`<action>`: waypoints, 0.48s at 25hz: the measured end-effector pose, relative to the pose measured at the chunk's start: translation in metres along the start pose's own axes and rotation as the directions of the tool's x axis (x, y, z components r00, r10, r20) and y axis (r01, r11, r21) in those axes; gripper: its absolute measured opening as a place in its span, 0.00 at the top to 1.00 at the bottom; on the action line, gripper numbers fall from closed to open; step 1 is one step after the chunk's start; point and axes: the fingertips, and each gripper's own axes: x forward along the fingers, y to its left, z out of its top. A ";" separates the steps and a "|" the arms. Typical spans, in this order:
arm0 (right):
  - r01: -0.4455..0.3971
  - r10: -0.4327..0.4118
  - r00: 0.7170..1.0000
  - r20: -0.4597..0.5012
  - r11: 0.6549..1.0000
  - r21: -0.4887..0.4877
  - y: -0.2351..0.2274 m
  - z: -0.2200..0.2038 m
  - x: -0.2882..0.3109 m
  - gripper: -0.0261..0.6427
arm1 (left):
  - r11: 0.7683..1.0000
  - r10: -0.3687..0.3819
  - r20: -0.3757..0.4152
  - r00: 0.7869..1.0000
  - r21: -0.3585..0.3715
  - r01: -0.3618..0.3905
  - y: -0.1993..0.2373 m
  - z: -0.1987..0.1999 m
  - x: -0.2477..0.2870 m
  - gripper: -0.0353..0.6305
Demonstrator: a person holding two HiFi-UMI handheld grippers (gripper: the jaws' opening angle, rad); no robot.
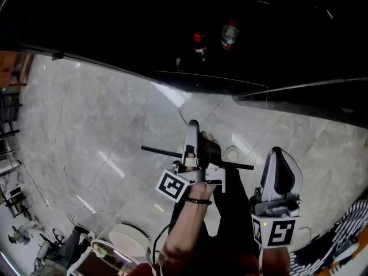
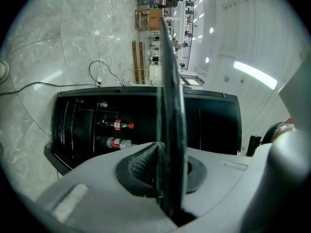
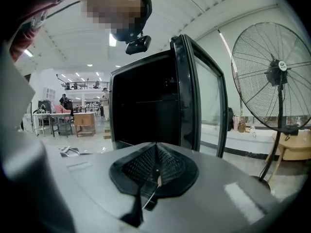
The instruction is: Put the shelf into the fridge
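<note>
The shelf is a clear glass pane with a black bar along its near edge. It hangs over the floor in front of the dark open fridge. My left gripper is shut on that near edge. In the left gripper view the shelf runs edge-on between the pads, pointing at the fridge. My right gripper stands to the right of the shelf, apart from it and shut on nothing. In the right gripper view the pads of the right gripper meet in front of the fridge.
Two bottles lie inside the fridge, also seen as bottles in the left gripper view. The fridge door stands open. A standing fan is at the right. A white round object and cables lie on the marble floor.
</note>
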 end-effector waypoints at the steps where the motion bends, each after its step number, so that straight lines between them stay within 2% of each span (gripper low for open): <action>1: 0.000 0.000 1.000 0.000 1.000 0.001 -0.001 -0.003 0.001 0.96 | 1.000 -0.012 0.005 1.000 -0.007 0.012 0.000 -0.001 0.002 0.92; 6: -0.001 0.001 1.000 0.010 1.000 0.003 -0.002 -0.010 0.010 0.96 | 0.999 -0.040 0.030 0.999 -0.028 0.041 0.005 -0.004 0.017 0.92; 12: -0.010 0.010 1.000 0.010 1.000 0.007 0.003 -0.012 0.015 0.96 | 0.998 -0.061 0.043 0.997 -0.016 0.062 0.005 -0.005 0.040 0.92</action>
